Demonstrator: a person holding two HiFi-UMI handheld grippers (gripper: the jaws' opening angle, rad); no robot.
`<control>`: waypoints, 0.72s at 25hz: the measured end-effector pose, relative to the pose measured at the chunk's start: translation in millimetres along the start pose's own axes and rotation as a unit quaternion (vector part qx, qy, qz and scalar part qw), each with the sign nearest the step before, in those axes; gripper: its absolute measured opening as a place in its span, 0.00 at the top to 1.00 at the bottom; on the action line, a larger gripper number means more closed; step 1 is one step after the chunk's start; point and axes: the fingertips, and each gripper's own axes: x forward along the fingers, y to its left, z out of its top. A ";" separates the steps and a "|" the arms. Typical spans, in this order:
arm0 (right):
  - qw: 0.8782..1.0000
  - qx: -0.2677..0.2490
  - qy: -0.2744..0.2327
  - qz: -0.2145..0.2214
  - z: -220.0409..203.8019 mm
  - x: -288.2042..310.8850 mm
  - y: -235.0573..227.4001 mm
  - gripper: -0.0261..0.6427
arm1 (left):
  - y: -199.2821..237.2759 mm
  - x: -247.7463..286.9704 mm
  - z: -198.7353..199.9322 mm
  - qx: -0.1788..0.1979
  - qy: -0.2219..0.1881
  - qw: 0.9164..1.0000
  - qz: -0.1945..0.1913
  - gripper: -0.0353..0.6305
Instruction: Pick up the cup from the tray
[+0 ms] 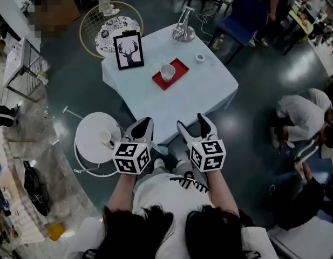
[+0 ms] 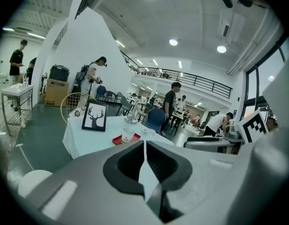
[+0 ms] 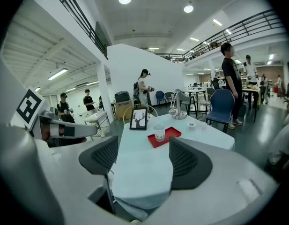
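A white cup point(image 1: 167, 72) stands upright on a red tray point(image 1: 178, 68) in the middle of a table point(image 1: 209, 93) covered with a pale blue cloth. Both grippers hover at the table's near edge, well short of the tray. My left gripper point(image 1: 143, 124) is shut with nothing in it; in its own view the jaws meet at a thin line point(image 2: 144, 146), with the cup point(image 2: 127, 136) small and far beyond. My right gripper point(image 1: 192, 124) is open and empty; between its spread jaws point(image 3: 143, 161) lies bare cloth, with the cup point(image 3: 159, 132) and tray point(image 3: 170, 135) farther off.
A framed deer picture point(image 1: 128, 50) stands on the table's far left, a metal stand point(image 1: 183, 30) at the far corner, a small white ring point(image 1: 199, 58) right of the tray. A round white side table point(image 1: 93, 134) sits near left. People crouch at right point(image 1: 301, 115); a blue chair point(image 1: 242, 15) stands beyond.
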 end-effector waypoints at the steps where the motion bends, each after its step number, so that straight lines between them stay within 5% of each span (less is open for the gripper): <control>1: 1.000 -0.004 0.000 0.001 1.1 1.8 2.4 0.42 | 1.9 1.6 1.8 0.001 0.001 1.000 -0.003 0.95; 18: 0.999 -0.035 -0.012 0.002 22.0 31.7 3.3 0.39 | 29.0 16.5 18.1 -0.001 -0.007 1.000 0.018 0.95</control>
